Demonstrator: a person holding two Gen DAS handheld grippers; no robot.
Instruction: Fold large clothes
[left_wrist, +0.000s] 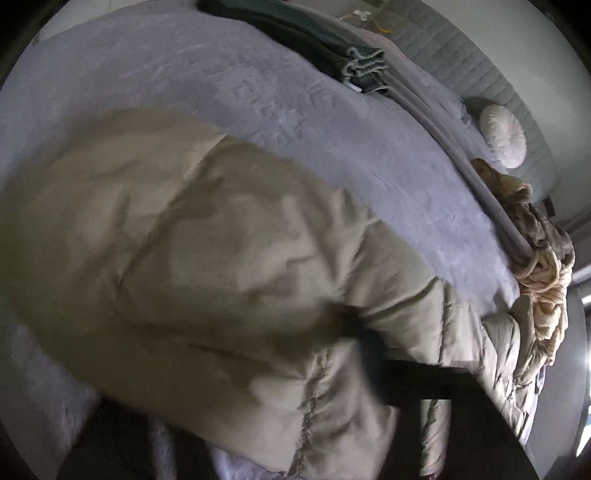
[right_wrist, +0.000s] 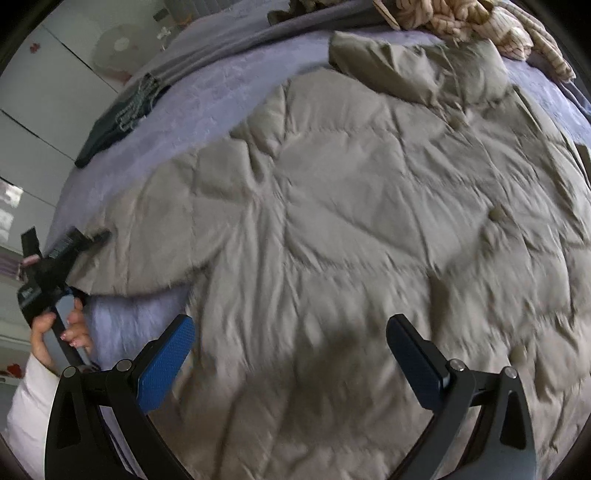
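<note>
Lying spread across the lavender bedspread (right_wrist: 155, 155), the beige quilted coat (right_wrist: 351, 221) fills most of the right wrist view, its hood end toward 12 o'clock. The right gripper (right_wrist: 290, 354) hovers above it at 6 o'clock, its blue-padded fingers (right_wrist: 166, 365) wide apart with nothing between them.

That view alone shows the left gripper (right_wrist: 101, 236) at 9 o'clock, its dark tip at the edge of a coat flap, with the person's left hand (right_wrist: 55, 332) on the handle. Whether those jaws are clamped on the cloth cannot be told. In the left wrist view a blurred fold of the coat (left_wrist: 184, 277) bulges up close to the lens, hiding the fingers apart from a dark bar at 5 o'clock.

A folded dark green garment (left_wrist: 325, 48) lies on the bedspread toward 12 o'clock, a crumpled cream and tan pile (left_wrist: 543, 273) at 3 o'clock, and a round white cushion (left_wrist: 502, 136) against the quilted grey headboard (left_wrist: 480, 66) at 2 o'clock.
</note>
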